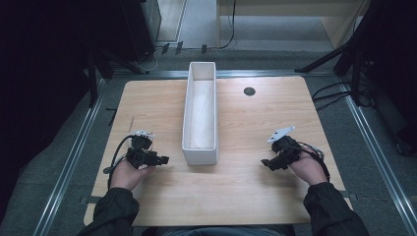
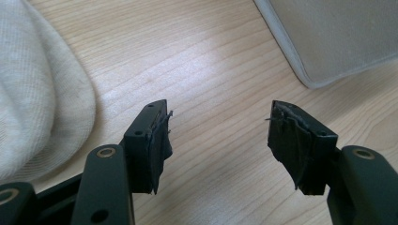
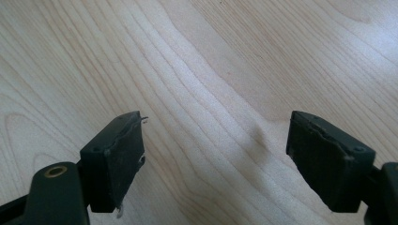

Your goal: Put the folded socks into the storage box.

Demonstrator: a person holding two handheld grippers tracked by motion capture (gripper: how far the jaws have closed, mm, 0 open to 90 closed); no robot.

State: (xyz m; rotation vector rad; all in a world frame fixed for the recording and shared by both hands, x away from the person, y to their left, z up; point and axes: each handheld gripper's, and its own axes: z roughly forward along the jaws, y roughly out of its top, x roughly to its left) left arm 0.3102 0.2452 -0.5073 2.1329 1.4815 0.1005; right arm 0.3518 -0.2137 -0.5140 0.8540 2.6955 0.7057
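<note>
Basically idle/start pose: both grippers rest low on the wooden table (image 1: 246,191) near its front edge, one per side of a long white rectangular bin (image 1: 200,115) that runs front-to-back down the table's middle, far end at the back edge. Bin looks empty inside in the high view. Left gripper (image 1: 160,160) sits just left of the bin's near end, jaws pointing at it, spread wide w/ nothing between; in the left gripper view the bin's rounded corner (image 2: 324,42) is just ahead-right of the pads, apart, not touching, and a pale knit fabric (image 2: 33,89) shows at left, can't tell what it is. Right gripper (image 1: 266,162) is well apart from the bin toward the right edge, jaws also wide, empty, bare wood under them. Small black grommet hole (image 1: 249,91) near the back edge. Judgement: no grasp begun yet; next move prob. closes in on the bin's near wall, left gripper nearest, needs jaws straddling the rim.
</note>
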